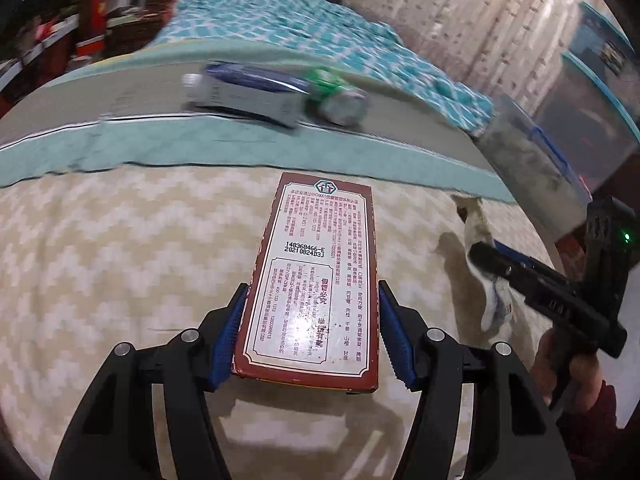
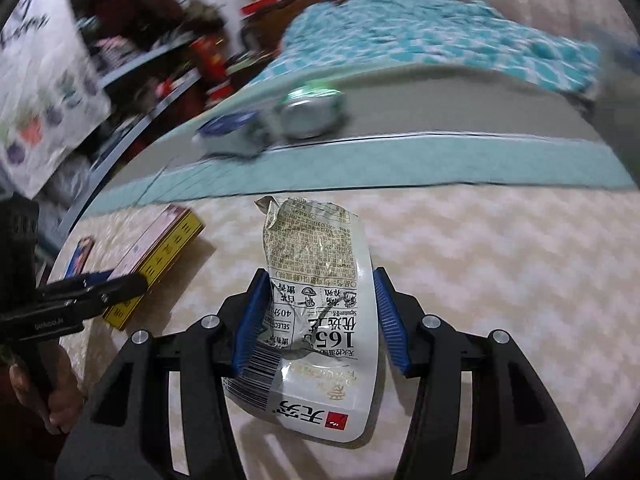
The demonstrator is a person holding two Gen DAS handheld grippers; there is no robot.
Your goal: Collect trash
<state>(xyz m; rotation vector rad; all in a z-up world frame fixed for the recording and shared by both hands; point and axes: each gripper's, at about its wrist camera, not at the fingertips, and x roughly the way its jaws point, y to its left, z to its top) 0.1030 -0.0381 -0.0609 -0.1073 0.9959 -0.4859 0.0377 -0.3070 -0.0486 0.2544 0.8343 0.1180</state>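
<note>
My left gripper (image 1: pixel 312 300) is shut on a flat red-and-white printed box (image 1: pixel 316 264), held just above the cream zigzag bedcover (image 1: pixel 120 248). My right gripper (image 2: pixel 318 284) is shut on a crumpled silver snack wrapper (image 2: pixel 320 304). The box also shows at the left of the right wrist view (image 2: pixel 160 252), yellow-sided. The wrapper and right gripper show at the right of the left wrist view (image 1: pixel 480 256). A blue-white carton (image 1: pixel 248 92) and a green can (image 1: pixel 336 96) lie on the grey strip further up the bed.
A teal patterned quilt (image 1: pixel 288 16) covers the bed's far end. Cluttered shelves (image 2: pixel 152 52) stand to the left. Stacked clear storage bins (image 1: pixel 588 92) stand to the right of the bed. A curtain (image 1: pixel 460 4) hangs behind.
</note>
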